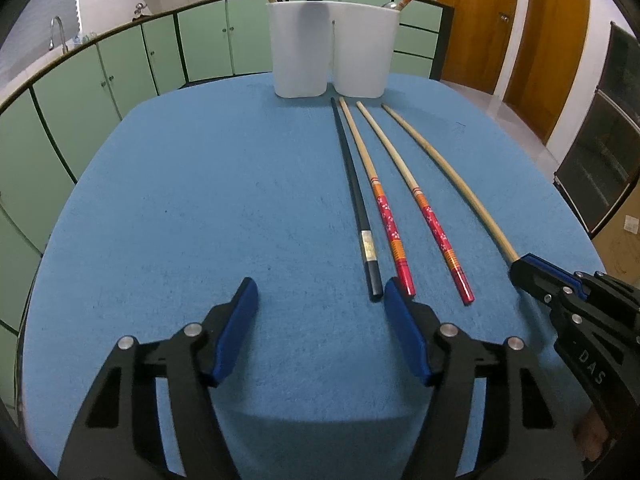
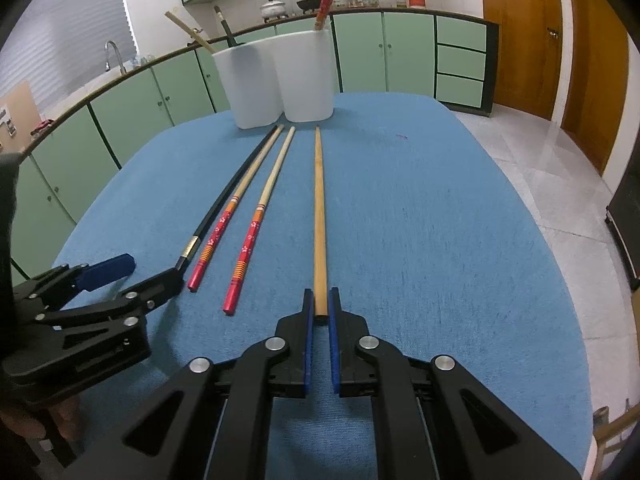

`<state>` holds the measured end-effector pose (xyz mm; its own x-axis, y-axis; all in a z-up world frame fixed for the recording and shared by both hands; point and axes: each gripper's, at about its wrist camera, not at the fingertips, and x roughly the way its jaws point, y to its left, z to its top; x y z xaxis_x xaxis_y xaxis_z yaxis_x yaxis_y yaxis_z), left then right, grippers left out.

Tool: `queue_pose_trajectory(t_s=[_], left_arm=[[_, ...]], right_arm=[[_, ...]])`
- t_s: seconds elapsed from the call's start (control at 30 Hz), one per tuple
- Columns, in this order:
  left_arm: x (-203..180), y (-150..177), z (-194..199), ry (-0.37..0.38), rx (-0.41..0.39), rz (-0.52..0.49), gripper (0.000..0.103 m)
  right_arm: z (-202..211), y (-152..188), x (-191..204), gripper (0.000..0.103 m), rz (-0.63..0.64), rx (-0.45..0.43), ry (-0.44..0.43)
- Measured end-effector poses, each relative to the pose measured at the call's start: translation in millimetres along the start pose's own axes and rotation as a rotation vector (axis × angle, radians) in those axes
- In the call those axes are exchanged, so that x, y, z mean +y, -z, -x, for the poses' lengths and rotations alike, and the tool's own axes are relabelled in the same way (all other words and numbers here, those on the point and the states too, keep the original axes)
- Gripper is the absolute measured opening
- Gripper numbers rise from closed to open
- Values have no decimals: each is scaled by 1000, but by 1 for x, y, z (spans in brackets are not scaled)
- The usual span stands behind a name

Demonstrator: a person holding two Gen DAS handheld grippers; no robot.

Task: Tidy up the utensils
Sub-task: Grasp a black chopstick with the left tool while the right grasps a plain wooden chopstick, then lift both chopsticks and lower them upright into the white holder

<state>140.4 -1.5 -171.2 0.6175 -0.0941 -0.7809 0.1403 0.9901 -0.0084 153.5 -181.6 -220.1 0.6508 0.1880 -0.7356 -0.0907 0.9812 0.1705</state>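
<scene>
Several chopsticks lie side by side on the blue table: a black one [image 1: 354, 196], two red-patterned ones [image 1: 382, 204] [image 1: 426, 208] and a plain bamboo one [image 1: 452, 178]. My right gripper [image 2: 321, 304] is shut on the near end of the bamboo chopstick [image 2: 319, 216], which lies flat on the cloth. My left gripper [image 1: 320, 292] is open and empty, its right finger [image 1: 400, 312] beside the ends of the black and nearer red chopsticks. A white two-compartment holder [image 1: 332, 52] stands at the far edge with chopsticks in it.
The blue table cover [image 1: 200, 220] spreads left of the chopsticks. Green cabinets and a counter run behind the holder [image 2: 280, 80]. Wooden doors stand at the right.
</scene>
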Motion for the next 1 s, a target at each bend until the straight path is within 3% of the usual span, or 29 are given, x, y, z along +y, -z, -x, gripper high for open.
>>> queue_pose_trajectory(t_s=[0.2, 0.33, 0.47, 0.8, 1.0], left_arm=[[-8, -2, -1, 16, -3, -17, 41], [-18, -2, -1, 36, -5, -44, 19], [-23, -1, -1, 42, -8, -53, 9], [-24, -2, 0, 45, -8, -35, 6], [-19, -6, 21, 28, -40, -48, 6]], right_arm=[[-1, 0, -3, 7, -13, 0, -18], [-1, 1, -6, 7, -30, 1, -37], [1, 4, -6, 7, -29, -4, -40], [-1, 4, -4, 7, -20, -3, -26], [19, -2, 5, 7, 50, -27, 14]])
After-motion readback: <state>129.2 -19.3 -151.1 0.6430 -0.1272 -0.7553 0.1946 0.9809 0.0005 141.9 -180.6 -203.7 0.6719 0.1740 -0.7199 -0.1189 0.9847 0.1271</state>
